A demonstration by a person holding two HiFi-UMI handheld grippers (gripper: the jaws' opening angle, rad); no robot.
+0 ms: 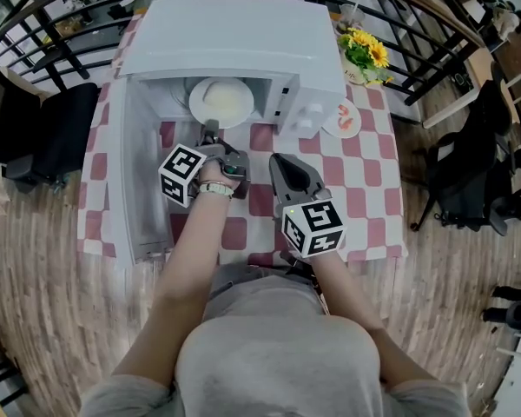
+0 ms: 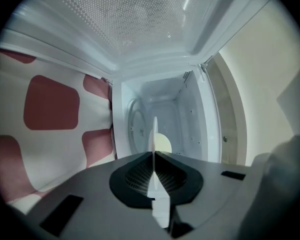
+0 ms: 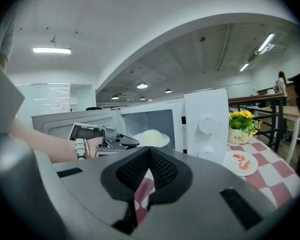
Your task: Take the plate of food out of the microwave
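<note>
Glossy white microwave (image 1: 234,42), smooth white plate (image 1: 221,101), checked cloth tablecloth (image 1: 365,181), wood-plank floor (image 1: 43,320)

Bright even light, fisheye-warped dark edges

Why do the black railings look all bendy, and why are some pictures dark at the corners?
Head view: the wide lens bends the black metal railing into a curve. Left gripper view: black rounded corners, with glints on the dotted white microwave door. Right gripper view: same dark corners; the long ceiling lamp glares white.
</note>
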